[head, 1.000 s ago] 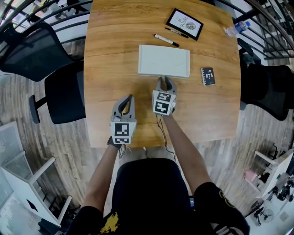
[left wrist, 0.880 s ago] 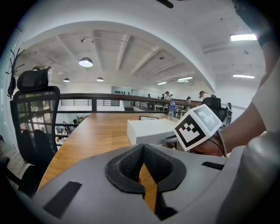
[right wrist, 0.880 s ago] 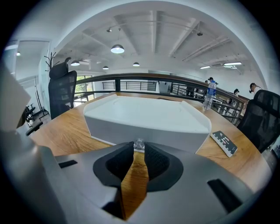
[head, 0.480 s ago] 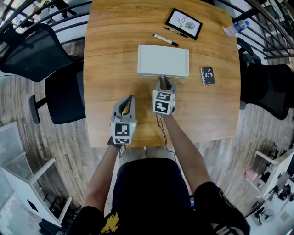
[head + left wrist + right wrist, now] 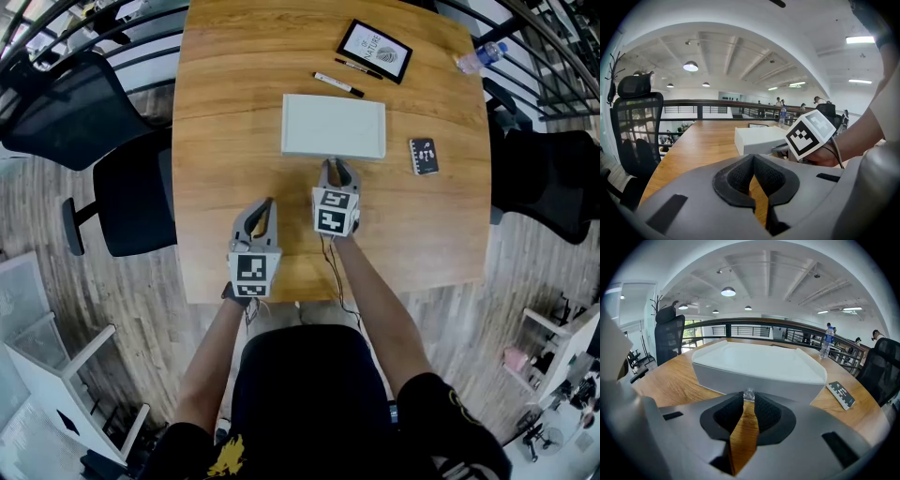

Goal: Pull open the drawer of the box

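The right gripper's (image 5: 336, 167) jaws clamp the clear knob (image 5: 748, 393) midway along the white box's (image 5: 754, 364) near long side; pull straight away.

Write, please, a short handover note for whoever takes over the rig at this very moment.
Right gripper: shut on the small clear knob at the front of the white box.
Left gripper: shut and empty, over the wooden table, to the left of the other gripper and short of the box.
Box: lies flat near the table's middle, with its front toward the person.
Done: the knob is grasped.
To do: the drawer looks closed, its front flush. Pull straight back toward the person. The box may slide, so the empty gripper could steady it.
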A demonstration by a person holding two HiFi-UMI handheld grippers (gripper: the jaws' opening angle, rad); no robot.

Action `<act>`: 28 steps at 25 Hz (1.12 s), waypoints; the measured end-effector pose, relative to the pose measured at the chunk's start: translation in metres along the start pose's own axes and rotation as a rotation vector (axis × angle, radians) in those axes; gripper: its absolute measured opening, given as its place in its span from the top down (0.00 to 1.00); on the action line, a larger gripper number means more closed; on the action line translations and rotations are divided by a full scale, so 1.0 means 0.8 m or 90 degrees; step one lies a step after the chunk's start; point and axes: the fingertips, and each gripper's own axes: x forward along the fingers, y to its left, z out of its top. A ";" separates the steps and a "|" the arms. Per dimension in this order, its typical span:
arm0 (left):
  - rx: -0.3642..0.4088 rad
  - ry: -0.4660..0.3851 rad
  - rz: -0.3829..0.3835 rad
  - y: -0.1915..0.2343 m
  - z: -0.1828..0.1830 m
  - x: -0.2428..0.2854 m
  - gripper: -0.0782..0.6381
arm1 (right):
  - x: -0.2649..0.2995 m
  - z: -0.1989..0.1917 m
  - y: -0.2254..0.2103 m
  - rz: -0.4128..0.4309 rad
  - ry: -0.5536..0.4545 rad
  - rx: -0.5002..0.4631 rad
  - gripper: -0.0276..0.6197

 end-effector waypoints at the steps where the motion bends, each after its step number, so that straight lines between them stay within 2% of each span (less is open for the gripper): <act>1: 0.000 -0.001 0.000 0.000 0.000 0.000 0.87 | -0.001 -0.001 0.001 0.000 0.000 0.000 0.85; 28: 0.000 -0.002 -0.010 -0.007 0.002 -0.010 0.87 | -0.032 -0.023 0.005 0.000 0.016 -0.001 0.85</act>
